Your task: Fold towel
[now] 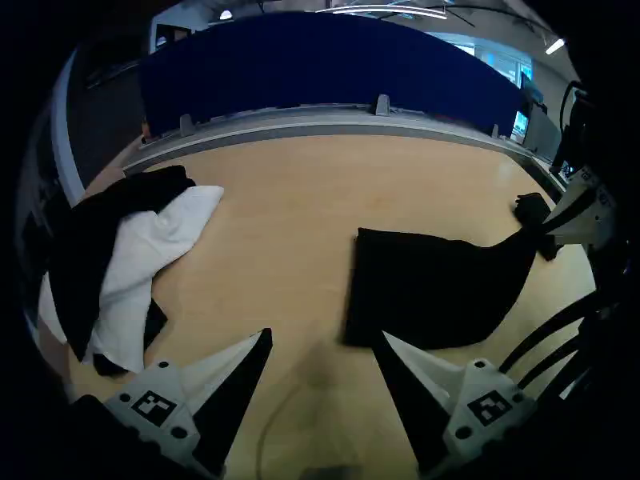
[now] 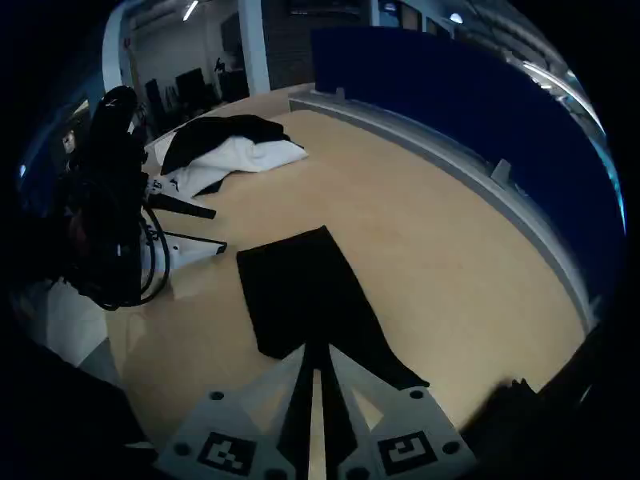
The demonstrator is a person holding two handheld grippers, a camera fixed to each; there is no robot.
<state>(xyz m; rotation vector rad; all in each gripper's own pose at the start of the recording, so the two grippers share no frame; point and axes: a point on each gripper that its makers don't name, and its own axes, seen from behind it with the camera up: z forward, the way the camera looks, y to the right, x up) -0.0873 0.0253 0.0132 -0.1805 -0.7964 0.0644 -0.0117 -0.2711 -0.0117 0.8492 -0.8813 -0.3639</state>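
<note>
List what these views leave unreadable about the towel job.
Left gripper view: the black towel is uniformly dark, so its layers cannot be counted.
Right gripper view: the gripped towel corner is hidden between the fingers of the right hand-held gripper.
Left gripper view: the black-and-white cloth pile overlaps itself; piece count unclear.

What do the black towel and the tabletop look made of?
The black towel: soft matte fabric, weave too fine to tell; it drapes and sags where the right gripper pinches its corner. The table: pale wood-grain top, likely laminate, possibly veneer; smooth, with a faint sheen.
</note>
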